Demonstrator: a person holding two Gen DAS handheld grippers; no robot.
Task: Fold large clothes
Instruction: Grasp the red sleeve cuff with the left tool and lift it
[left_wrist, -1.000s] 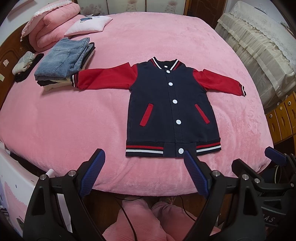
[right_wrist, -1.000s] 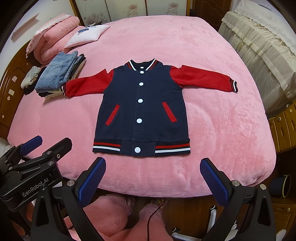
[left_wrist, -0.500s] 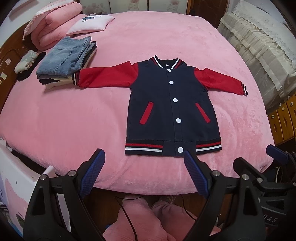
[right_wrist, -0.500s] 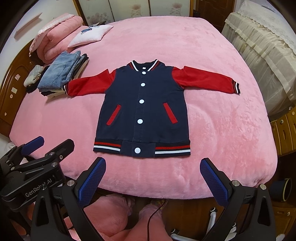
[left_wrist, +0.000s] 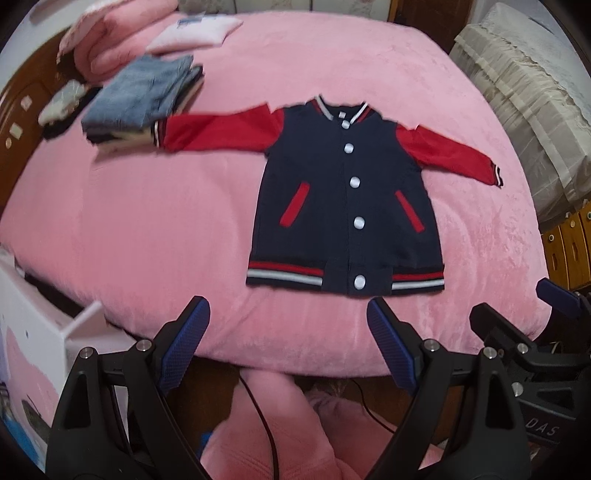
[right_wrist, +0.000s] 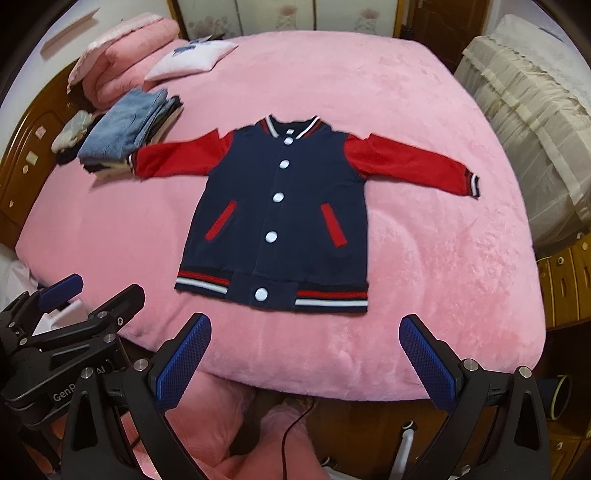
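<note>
My left gripper (left_wrist: 288, 347) and right gripper (right_wrist: 304, 354) both hang with fingers spread wide, holding nothing. The varsity jacket (right_wrist: 280, 214) lies flat ahead of them, just beyond the fingertips, buttoned front up, collar away from me, hem nearest, sleeves stretched sideways. It rests on a pink plush bedspread (right_wrist: 424, 258); folded jeans (right_wrist: 129, 125) sit far left.

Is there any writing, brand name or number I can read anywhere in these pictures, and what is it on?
"GenR", cut off by a finger: on the black body of the left tongs, seen in the right wrist view.
"DAS", partly cut off: on the black body of the right tongs, seen in the left wrist view.
White pillow: a dark print, too blurred to read.
Jacket: no writing visible.
</note>
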